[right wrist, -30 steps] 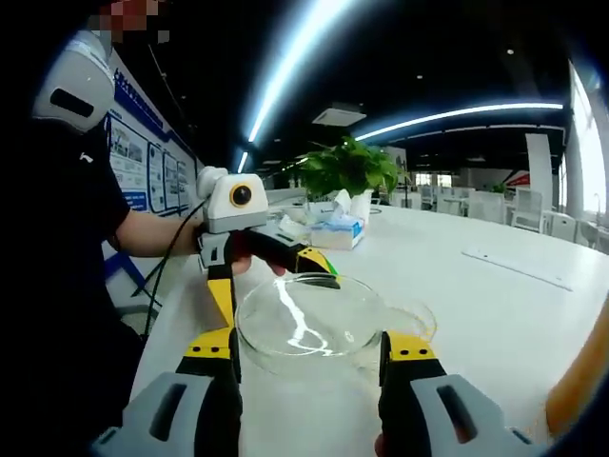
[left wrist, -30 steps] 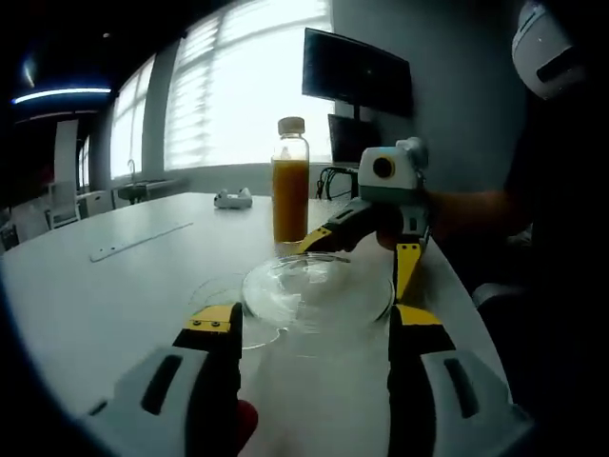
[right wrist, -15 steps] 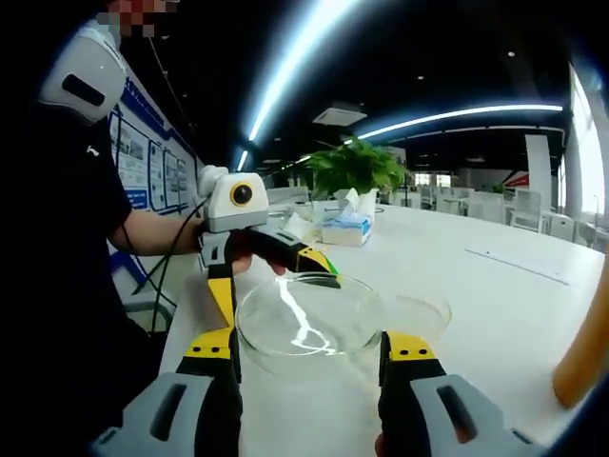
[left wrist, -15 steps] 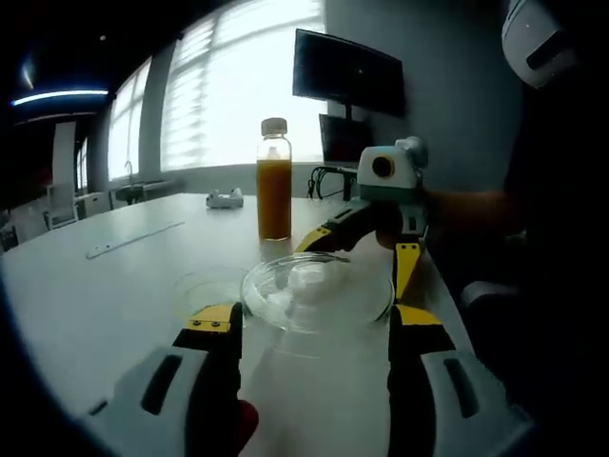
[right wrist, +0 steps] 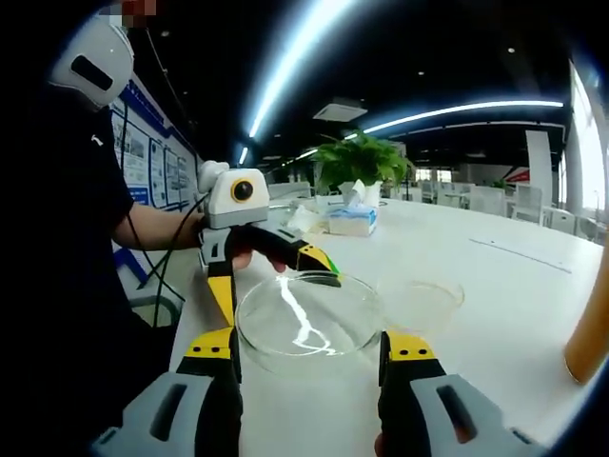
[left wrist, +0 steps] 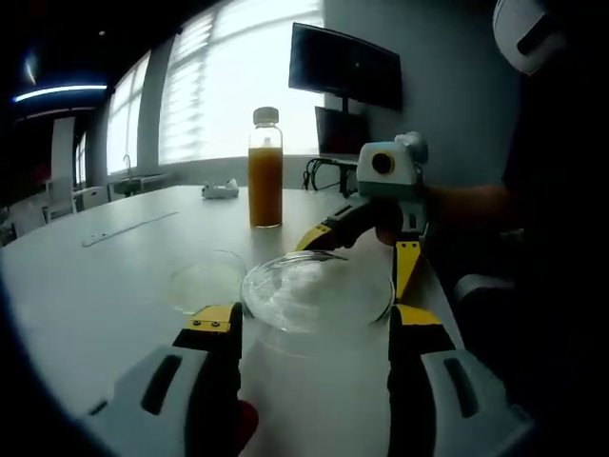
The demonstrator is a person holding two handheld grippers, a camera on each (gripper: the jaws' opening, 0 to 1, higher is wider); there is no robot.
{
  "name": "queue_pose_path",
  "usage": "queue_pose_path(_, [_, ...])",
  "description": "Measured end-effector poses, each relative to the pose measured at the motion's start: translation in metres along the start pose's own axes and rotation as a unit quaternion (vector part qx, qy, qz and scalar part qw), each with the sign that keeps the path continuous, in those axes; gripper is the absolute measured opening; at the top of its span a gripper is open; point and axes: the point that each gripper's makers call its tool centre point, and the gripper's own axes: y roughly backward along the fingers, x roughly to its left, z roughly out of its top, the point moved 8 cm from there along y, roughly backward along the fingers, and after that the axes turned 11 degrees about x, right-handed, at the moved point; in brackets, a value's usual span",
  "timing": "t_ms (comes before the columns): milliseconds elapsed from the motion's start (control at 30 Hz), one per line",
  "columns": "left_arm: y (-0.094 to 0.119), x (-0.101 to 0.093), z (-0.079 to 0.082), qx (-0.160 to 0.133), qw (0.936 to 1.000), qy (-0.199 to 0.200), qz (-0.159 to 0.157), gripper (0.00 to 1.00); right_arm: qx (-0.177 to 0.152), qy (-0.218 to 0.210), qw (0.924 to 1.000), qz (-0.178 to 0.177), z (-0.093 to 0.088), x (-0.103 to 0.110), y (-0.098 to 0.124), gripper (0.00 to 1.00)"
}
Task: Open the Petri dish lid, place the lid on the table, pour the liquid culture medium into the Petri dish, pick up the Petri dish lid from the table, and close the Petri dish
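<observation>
The clear Petri dish lid [left wrist: 317, 290] [right wrist: 304, 319] hangs above the white table [left wrist: 86, 286], gripped from two sides. My left gripper [left wrist: 314, 319] is shut on its rim, and in the right gripper view it reaches in from the left [right wrist: 276, 286]. My right gripper [right wrist: 309, 345] is shut on the same lid and enters the left gripper view from the right [left wrist: 366, 262]. The open Petri dish base [left wrist: 205, 281] [right wrist: 423, 303] rests on the table beside the lid. A capped bottle of orange liquid [left wrist: 265, 171] [right wrist: 590, 324] stands upright farther along.
A dark monitor [left wrist: 343, 67] stands at the table's far end. A potted plant [right wrist: 357, 162] and a tissue box [right wrist: 350, 219] sit at the other end. A thin strip [left wrist: 128, 228] and a small white item [left wrist: 221, 190] lie on the table. The person's arm [right wrist: 152, 228] is close by.
The lid, held by both grippers, has come away from over the base and sits higher; the base now shows whole beside it. The bottle has shifted in both views with the hands.
</observation>
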Motion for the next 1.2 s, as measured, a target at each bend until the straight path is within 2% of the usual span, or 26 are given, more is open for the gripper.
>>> queue_pose_path(367, [-0.004,-0.004,-0.008,0.016,0.9999,0.002,-0.003,0.53,0.016,-0.001,0.9999,0.004,-0.009,0.001,-0.001,0.52])
queue_pose_path(633, [-0.007,-0.005,-0.016,0.043,0.9991,0.002,-0.003,0.53,0.032,0.003,0.9995,0.004,-0.015,0.003,-0.003,0.50])
queue_pose_path(1200, [-0.006,-0.004,-0.020,0.042,0.9991,0.004,-0.004,0.53,0.026,-0.010,0.9996,0.005,-0.017,0.001,-0.001,0.48])
